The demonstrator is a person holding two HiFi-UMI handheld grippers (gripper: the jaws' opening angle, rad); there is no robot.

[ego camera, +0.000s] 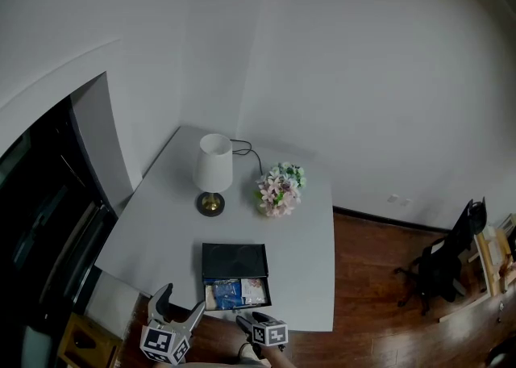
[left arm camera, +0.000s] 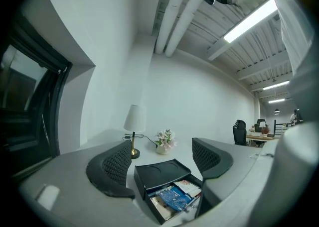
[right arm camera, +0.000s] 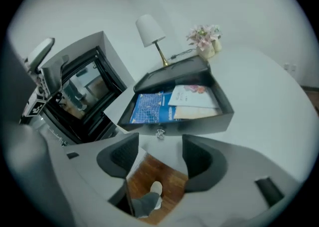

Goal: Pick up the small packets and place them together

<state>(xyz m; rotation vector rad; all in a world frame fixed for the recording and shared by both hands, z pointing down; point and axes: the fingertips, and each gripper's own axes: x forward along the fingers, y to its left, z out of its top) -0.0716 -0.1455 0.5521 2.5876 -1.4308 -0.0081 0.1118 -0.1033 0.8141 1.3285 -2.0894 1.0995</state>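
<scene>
Currently spread and empty, left gripper [ego camera: 181, 303] and right gripper [right arm camera: 159, 144], short of the open black plastic drawer [right arm camera: 174, 124] holding the small blue and white packets [right arm camera: 148, 107]. Could nudge that drawer shut on a low approach, or pinch two overlapped packets

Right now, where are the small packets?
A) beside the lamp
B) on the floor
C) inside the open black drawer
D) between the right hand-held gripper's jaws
C: the packets lie inside the open drawer; the right hand-held gripper is open and empty just short of it.
</scene>
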